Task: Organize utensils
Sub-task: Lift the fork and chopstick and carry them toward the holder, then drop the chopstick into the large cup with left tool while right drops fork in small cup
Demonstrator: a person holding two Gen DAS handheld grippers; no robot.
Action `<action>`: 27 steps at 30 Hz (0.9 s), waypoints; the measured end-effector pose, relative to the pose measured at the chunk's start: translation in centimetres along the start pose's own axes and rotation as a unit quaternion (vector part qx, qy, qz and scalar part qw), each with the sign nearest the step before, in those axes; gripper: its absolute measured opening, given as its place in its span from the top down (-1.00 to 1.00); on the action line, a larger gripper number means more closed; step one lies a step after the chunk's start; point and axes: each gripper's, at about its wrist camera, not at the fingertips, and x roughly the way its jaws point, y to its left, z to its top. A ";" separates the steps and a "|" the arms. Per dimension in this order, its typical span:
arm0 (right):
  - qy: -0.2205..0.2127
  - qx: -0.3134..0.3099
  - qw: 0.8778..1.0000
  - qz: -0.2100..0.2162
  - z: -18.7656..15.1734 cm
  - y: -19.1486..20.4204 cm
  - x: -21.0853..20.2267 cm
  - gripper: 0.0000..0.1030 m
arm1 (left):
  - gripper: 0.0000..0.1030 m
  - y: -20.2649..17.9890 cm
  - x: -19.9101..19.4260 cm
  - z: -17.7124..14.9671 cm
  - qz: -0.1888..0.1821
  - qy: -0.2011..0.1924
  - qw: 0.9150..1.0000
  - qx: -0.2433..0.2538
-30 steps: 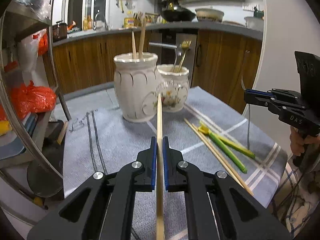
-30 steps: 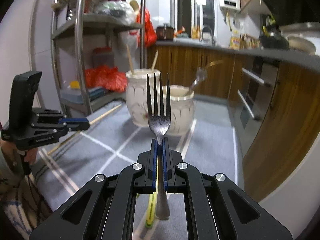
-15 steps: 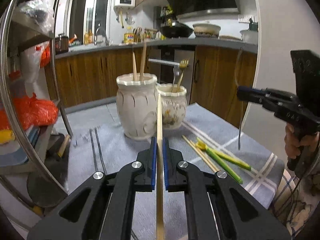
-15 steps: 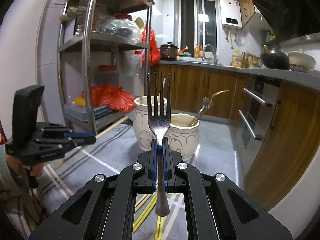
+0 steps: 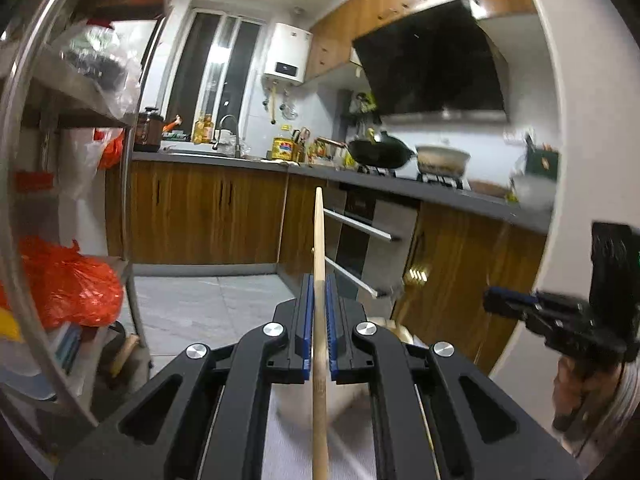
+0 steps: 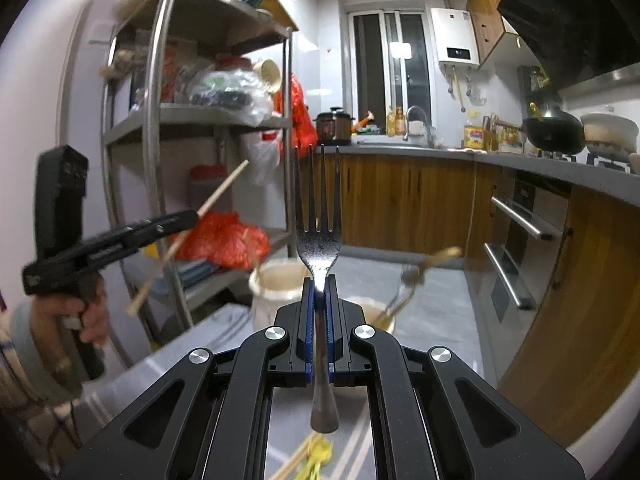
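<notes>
aloft, left gripper (image 5: 319, 332) pinches a chopstick (image 5: 319, 264), tip up; right gripper (image 6: 319, 322) pinches a fork (image 6: 318, 248), tines up, above two jars (image 6: 276, 280).

Matte black plastic left gripper (image 5: 319, 330): two angular linkage arms with triangular cut-outs, round silver screw heads at the pivots, ribbed blue pads (image 5: 306, 330) lining the inner faces. Identical black-and-blue right gripper (image 6: 319, 326), same silver screws. Bare-skinned left hand (image 6: 86, 314), grey sleeve cuff above a checked fabric.
</notes>
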 end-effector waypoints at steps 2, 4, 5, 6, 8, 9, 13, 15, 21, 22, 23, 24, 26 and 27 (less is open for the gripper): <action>-0.007 0.005 1.000 -0.003 0.8 -0.5 0.9 0.89 | 0.89 0.4 1.8 0.9 -0.007 -0.011 1.000 -0.015; -0.014 0.011 1.000 -0.008 1.6 -1.2 1.9 0.89 | 0.89 0.4 3.2 1.5 -0.014 -0.024 0.999 -0.023; -0.016 0.013 1.000 -0.011 1.9 -1.4 2.4 0.89 | 0.89 0.5 4.1 1.8 -0.014 -0.033 0.999 -0.025; -0.019 0.014 1.000 -0.014 2.2 -1.8 3.0 0.89 | 0.89 0.6 4.7 2.0 -0.015 -0.040 0.999 -0.029; -0.022 0.015 0.999 -0.021 2.6 -2.3 3.8 0.89 | 0.89 0.9 6.0 2.5 -0.021 -0.054 0.997 -0.048; -0.022 0.016 0.999 -0.023 2.6 -2.4 4.1 0.89 | 0.89 0.9 6.6 2.5 -0.020 -0.057 0.997 -0.052; -0.016 0.028 0.999 -0.028 2.1 -3.2 5.7 0.89 | 0.89 1.8 9.2 2.1 -0.013 -0.072 0.994 -0.083; -0.013 0.035 0.999 -0.032 1.4 -3.5 6.4 0.89 | 0.89 2.2 10.1 1.8 -0.009 -0.075 0.992 -0.100; -0.019 0.038 0.999 -0.034 1.0 -3.5 7.1 0.89 | 0.89 2.7 12.4 1.0 0.000 -0.067 0.992 -0.108; -0.018 0.037 0.999 -0.034 1.0 -3.5 7.2 0.89 | 0.89 2.6 12.5 0.8 0.001 -0.065 0.992 -0.104; -0.018 0.038 0.999 -0.035 1.1 -3.5 7.3 0.89 | 0.89 2.6 12.6 0.4 0.002 -0.060 0.993 -0.101; -0.018 0.038 0.998 -0.036 1.1 -3.4 7.4 0.89 | 0.89 2.8 12.6 0.2 0.003 -0.057 0.993 -0.102; -0.021 0.040 0.998 -0.037 1.2 -3.5 7.6 0.89 | 0.89 3.3 12.3 -0.3 0.001 -0.054 0.993 -0.109; -0.021 0.042 0.998 -0.037 1.3 -3.5 7.7 0.89 | 0.89 3.4 12.2 -0.5 0.001 -0.052 0.993 -0.109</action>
